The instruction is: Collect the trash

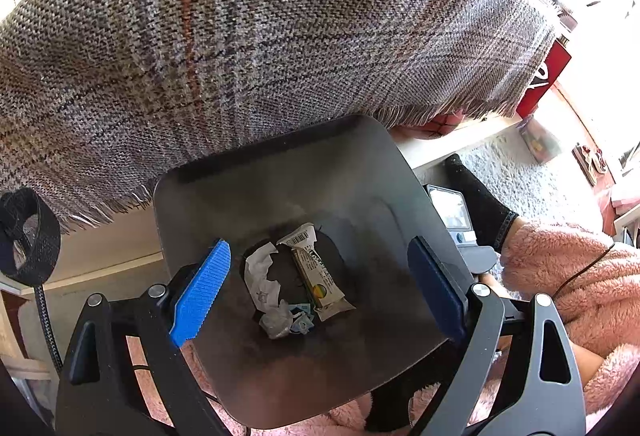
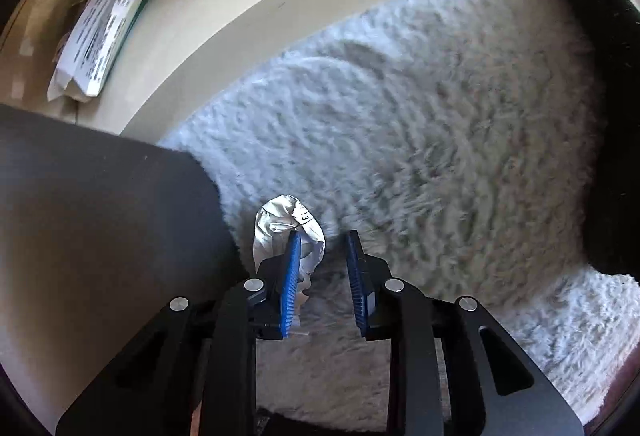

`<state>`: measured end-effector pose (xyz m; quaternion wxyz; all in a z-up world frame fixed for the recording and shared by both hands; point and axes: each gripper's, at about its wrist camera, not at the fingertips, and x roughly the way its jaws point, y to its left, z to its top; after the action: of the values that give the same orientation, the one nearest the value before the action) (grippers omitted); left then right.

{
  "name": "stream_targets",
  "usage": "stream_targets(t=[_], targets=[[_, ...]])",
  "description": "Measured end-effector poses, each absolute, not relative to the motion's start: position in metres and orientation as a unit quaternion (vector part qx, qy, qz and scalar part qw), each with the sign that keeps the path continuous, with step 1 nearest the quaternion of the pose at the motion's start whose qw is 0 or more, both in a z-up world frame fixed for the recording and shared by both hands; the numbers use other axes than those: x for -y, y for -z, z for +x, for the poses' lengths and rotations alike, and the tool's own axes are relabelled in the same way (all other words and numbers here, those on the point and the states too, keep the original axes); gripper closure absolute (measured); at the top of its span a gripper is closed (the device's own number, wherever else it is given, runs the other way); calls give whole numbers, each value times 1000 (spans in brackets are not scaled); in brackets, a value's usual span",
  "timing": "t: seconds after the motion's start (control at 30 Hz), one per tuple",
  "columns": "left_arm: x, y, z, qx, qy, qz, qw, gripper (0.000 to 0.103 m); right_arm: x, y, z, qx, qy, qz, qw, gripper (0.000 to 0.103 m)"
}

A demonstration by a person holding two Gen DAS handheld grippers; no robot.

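Fingers of the right gripper (image 2: 323,236) stand narrowly parted over a shaggy white rug (image 2: 420,124); a crumpled white paper (image 2: 280,228), printed "13", wraps the left finger's tip, and whether both pads press it cannot be told. Beside it rises the dark bin (image 2: 92,216). The left gripper (image 1: 320,256) hangs wide open, grasping nothing, above that bin, which holds a barcoded snack wrapper (image 1: 316,272) and torn paper scraps (image 1: 262,276).
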<state>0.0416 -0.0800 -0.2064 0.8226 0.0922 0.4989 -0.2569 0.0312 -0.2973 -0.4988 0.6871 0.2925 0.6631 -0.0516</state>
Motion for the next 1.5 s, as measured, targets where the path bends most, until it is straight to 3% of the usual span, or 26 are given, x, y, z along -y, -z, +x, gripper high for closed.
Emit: stream_targets(t=[0.03,0.3,0.6,0.77,1.27,1.33,1.4,1.5], targets=[[81,208,41,-498,257,92,823,18,295,499,31,-661,52,294,689,94],[73,197,35,-487,255,81,832,18,335,423,11,-604,120,266,742,96],[52,170,35,-460,236,68,853,18,326,254,-14,-468,113,189,856,96],[32,154,32,-436,214,51,872,18,295,189,-23,-421,39,163,892,96],[-20,107,28,-382,165,17,909,17,212,147,5,-455,-85,123,878,91],[-26,105,28,-378,163,14,911,17,205,148,7,-461,-88,120,875,80],[-31,102,29,-373,160,10,914,17,199,146,7,-466,-93,119,872,63],[-38,99,30,-368,157,5,916,17,192,145,7,-477,-104,120,865,59]])
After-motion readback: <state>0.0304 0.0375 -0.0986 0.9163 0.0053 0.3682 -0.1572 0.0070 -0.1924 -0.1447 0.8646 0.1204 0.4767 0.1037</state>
